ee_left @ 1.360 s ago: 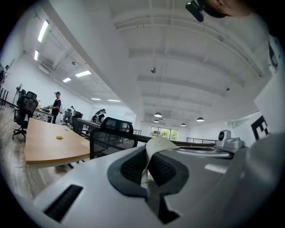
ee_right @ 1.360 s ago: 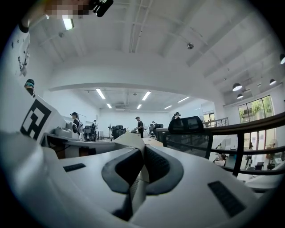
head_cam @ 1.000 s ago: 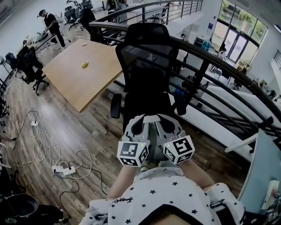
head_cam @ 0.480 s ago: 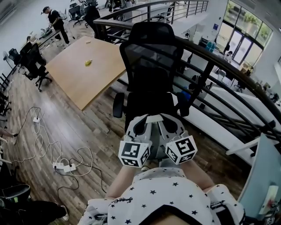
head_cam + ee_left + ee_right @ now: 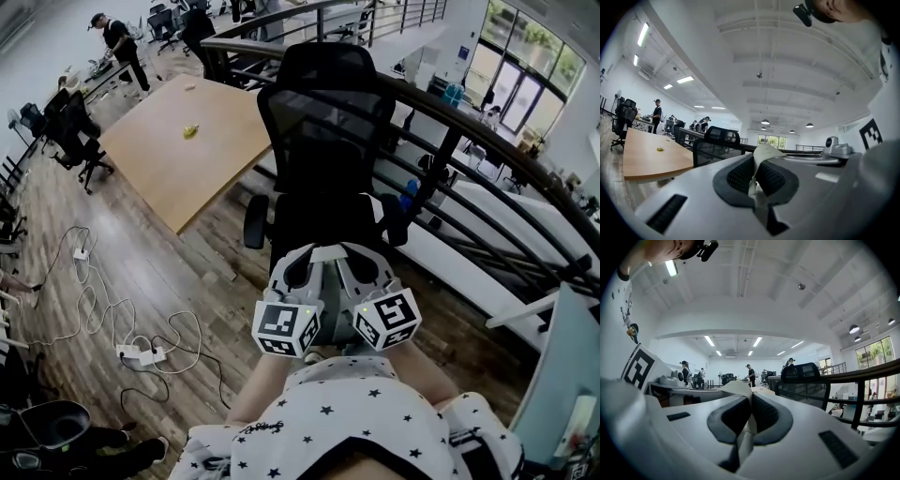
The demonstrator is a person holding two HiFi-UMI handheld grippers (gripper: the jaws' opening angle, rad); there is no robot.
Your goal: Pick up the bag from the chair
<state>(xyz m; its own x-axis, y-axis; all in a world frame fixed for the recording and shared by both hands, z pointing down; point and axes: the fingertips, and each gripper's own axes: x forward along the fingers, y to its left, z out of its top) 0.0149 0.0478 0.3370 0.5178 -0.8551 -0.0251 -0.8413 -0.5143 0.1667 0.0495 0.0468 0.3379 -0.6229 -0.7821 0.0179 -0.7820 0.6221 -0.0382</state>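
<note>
Change: almost none over the last second. Both grippers keep the same spot, low in the head view and side by side. The chair (image 5: 323, 141) has slid a little in the frame, which looks like a head shift rather than a hand move.
Meaning for task: a pause, in my judgement. The grip is already made and no lift shows yet.
Left gripper (image 5: 752, 176): pressed together, pads pinching a pale strap (image 5: 765, 152) that stands up out of the jaws and folds over. It points level toward the chair.
Right gripper (image 5: 749, 416): also pressed together on a pale strap of the same kind, caught between its dark pads.
Strap, head view: a pale band runs across between the two gripper tips, so both seem to hold one handle.
Bag: its body cannot be made out in any view. Only the strap shows. The visible part of the chair's seat (image 5: 314, 225) looks bare, and its near edge is hidden behind the grippers.
Guess: the bag hangs below the grippers, out of sight.
Next: raise both grippers together, keeping the pinch.
</note>
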